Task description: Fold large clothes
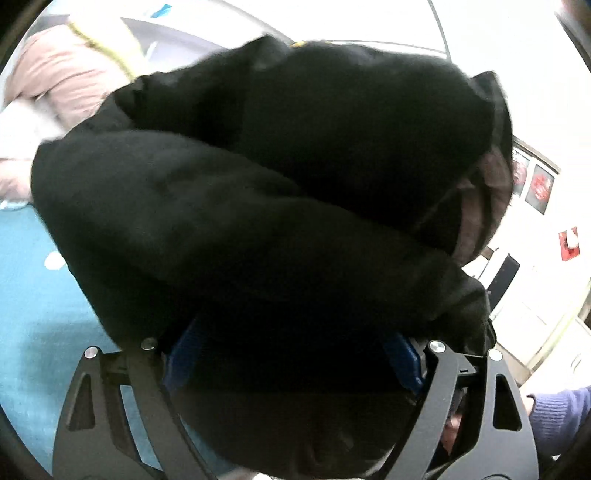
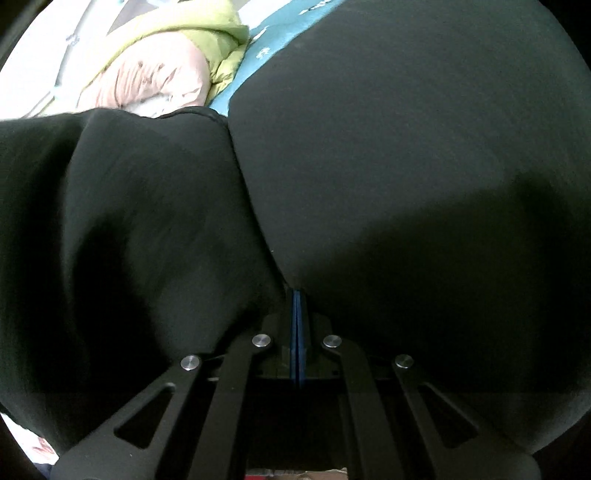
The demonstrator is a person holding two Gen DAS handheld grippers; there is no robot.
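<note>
A large black garment (image 1: 258, 177) fills most of the left wrist view, bunched in thick folds and lifted off the bed. It drapes over my left gripper (image 1: 291, 354), whose blue pads (image 1: 402, 354) stand wide apart with the cloth lying between and over them. In the right wrist view the same black garment (image 2: 406, 166) covers nearly the whole frame. My right gripper (image 2: 297, 306) is shut, its blue pads (image 2: 297, 332) pressed together on the cloth's edge where two folds meet.
A teal bedspread (image 1: 33, 295) with white marks lies below left. A pink padded jacket (image 2: 159, 81) and a lime green jacket (image 2: 199, 33) lie beyond the black garment. A wall with red pictures (image 1: 539, 188) is at the right.
</note>
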